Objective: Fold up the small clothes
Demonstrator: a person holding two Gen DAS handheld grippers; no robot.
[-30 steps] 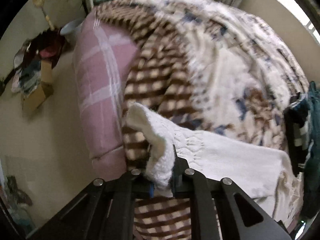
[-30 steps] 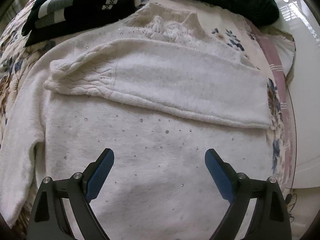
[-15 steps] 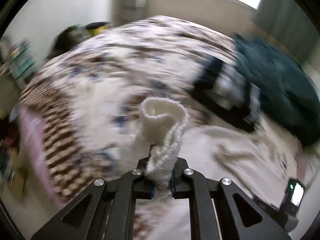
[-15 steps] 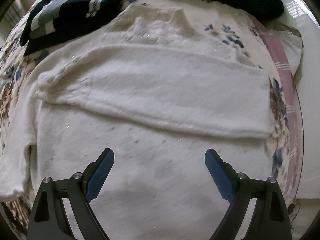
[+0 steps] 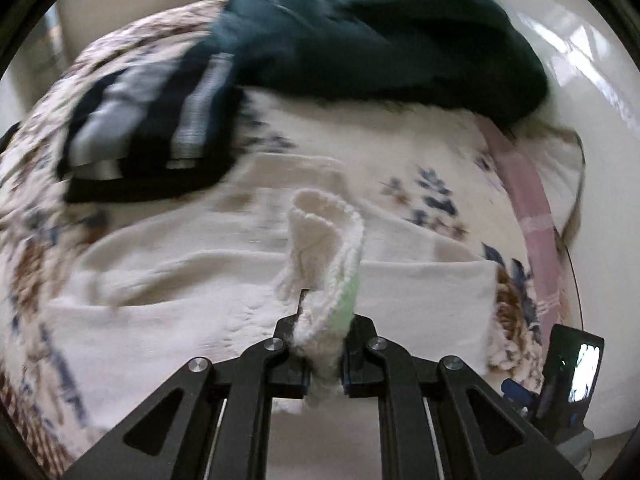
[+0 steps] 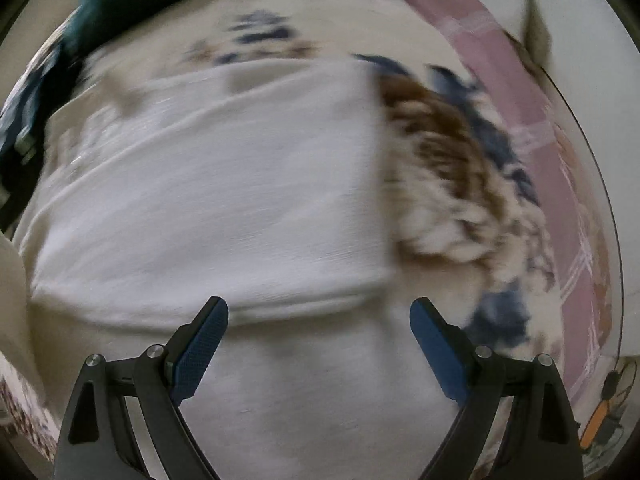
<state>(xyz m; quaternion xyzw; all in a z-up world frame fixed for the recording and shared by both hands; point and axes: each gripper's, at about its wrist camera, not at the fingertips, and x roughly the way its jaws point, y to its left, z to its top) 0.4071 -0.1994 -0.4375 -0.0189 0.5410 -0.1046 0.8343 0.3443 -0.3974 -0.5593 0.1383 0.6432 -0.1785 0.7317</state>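
Note:
A white knit sweater [image 5: 420,300] lies flat on a floral bedspread [image 5: 432,196]. My left gripper [image 5: 322,320] is shut on the ribbed cuff of the sweater's sleeve [image 5: 324,236], which stands up above the sweater's body. One sleeve lies folded across the body. In the right wrist view the sweater [image 6: 224,184] fills the middle, blurred. My right gripper [image 6: 318,320] is open and empty, low over the sweater, near the edge of the folded sleeve.
A dark green garment [image 5: 380,36] and a navy striped garment [image 5: 156,112] lie at the far side of the bed. A pink checked sheet edge [image 5: 528,200] runs along the right. The other gripper's body with a lit screen [image 5: 576,364] is at lower right.
My left gripper has swung the sleeve cuff from the bed's left edge over onto the sweater's body. My right gripper has moved right and lower toward the sweater's right side, still open.

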